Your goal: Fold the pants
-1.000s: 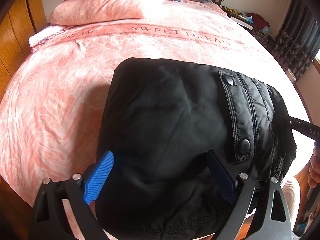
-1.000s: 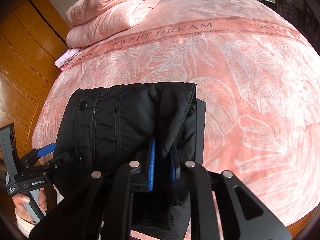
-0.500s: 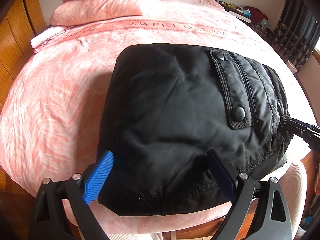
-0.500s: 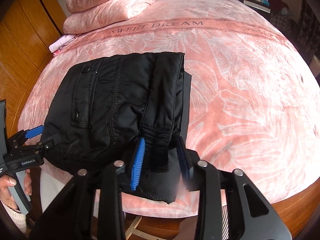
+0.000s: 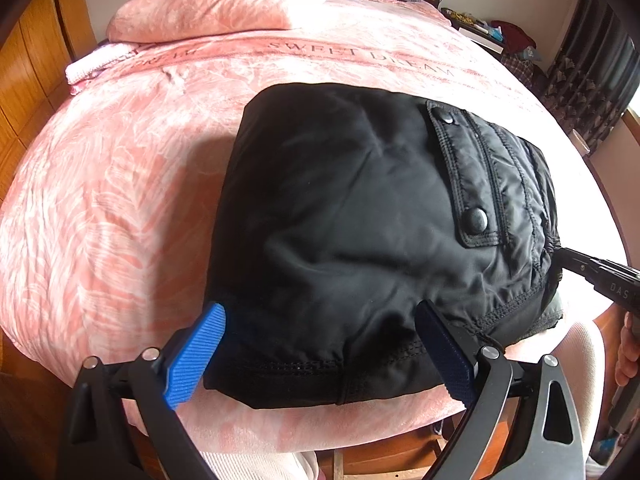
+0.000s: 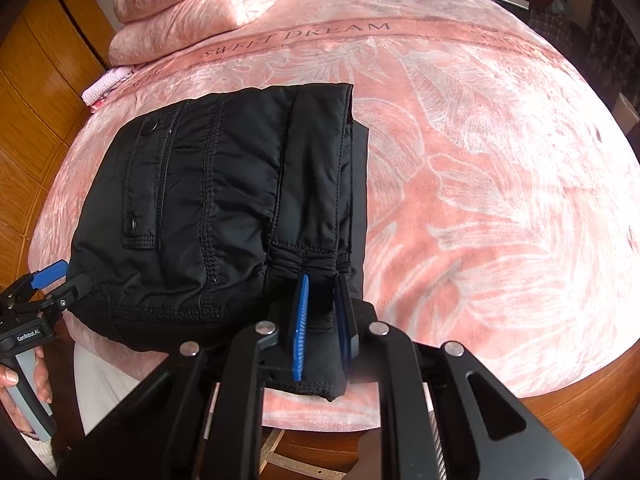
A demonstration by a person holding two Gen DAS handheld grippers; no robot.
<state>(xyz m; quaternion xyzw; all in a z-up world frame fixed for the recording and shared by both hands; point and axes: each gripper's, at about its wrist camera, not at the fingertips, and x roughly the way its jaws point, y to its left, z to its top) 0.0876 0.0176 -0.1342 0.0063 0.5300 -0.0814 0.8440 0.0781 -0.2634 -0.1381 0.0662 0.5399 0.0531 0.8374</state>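
On the pink bed (image 6: 460, 168), the right tongs (image 6: 320, 320), just closing, pinched the folded black pants (image 6: 224, 208); the left tongs (image 5: 320, 352) straddled them, wide.

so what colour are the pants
Black all over, pants lying on the pink bedspread; clearest in the right wrist view.

A bed (image 6: 500, 184) covered by a pink leaf-patterned blanket was seen filling the frame. Folded pink bedding (image 5: 212, 8) was stacked upper left. Wooden panelling (image 6: 36, 92) ran down the left edge; dark patterned curtains (image 5: 588, 80) hung upper right.
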